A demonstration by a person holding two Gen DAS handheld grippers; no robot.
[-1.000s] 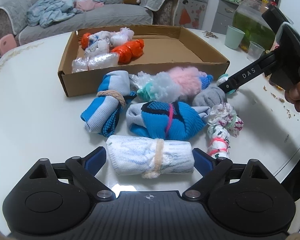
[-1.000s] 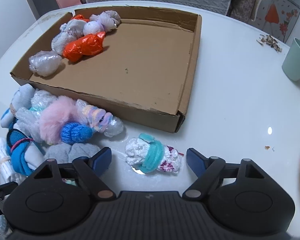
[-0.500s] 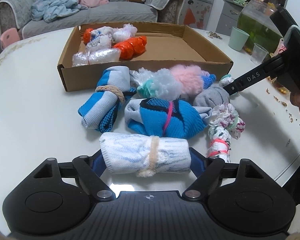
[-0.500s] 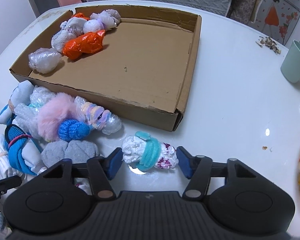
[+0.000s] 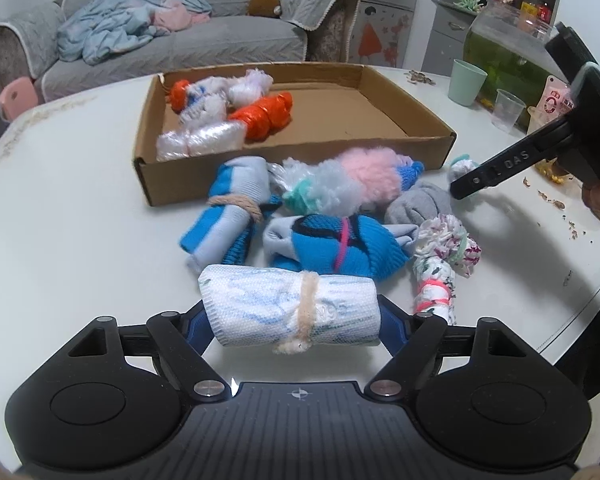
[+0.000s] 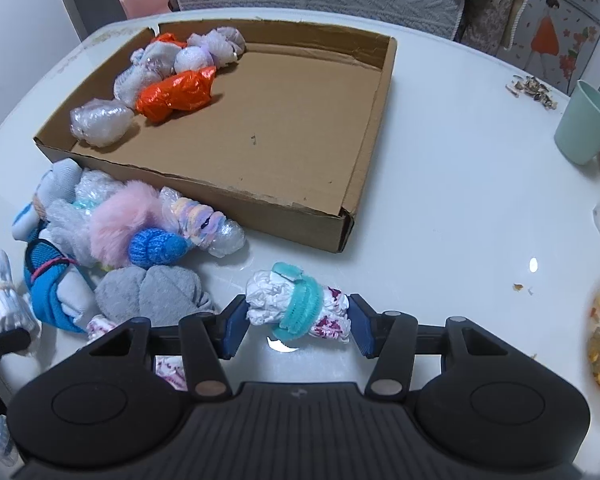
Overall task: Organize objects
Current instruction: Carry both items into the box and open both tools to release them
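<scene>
Left gripper (image 5: 292, 322): jaws just drawn in from a wider spread, now clamped on both ends of a white rolled bundle (image 5: 290, 310) tied round the middle with a cream band. Bundle crosswise between the pads, at the near edge of the pile, seemingly just clear of the worktop (image 5: 80, 216), though hard to tell.

Right gripper (image 6: 296, 322): jaws likewise just narrowed, now pinching a small white floral bundle (image 6: 296, 306) wrapped in a teal fuzzy band. Pads against both ends; bundle apart from the pile, close to the near right corner of the cardboard box (image 6: 364, 184).

Beyond the jaws, still loose on the worktop: a blue knit bundle (image 5: 336, 246), a blue and grey roll (image 5: 230, 212), a pink fluffy bundle (image 5: 374, 172), a grey bundle (image 5: 418, 206).

Inside the box, at its far left corner: an orange bundle (image 6: 176, 94) among clear and white ones. Most of the floor bare.

Meaning, as a judgement: two grasps secured, lift and carry to the box probably next.
</scene>
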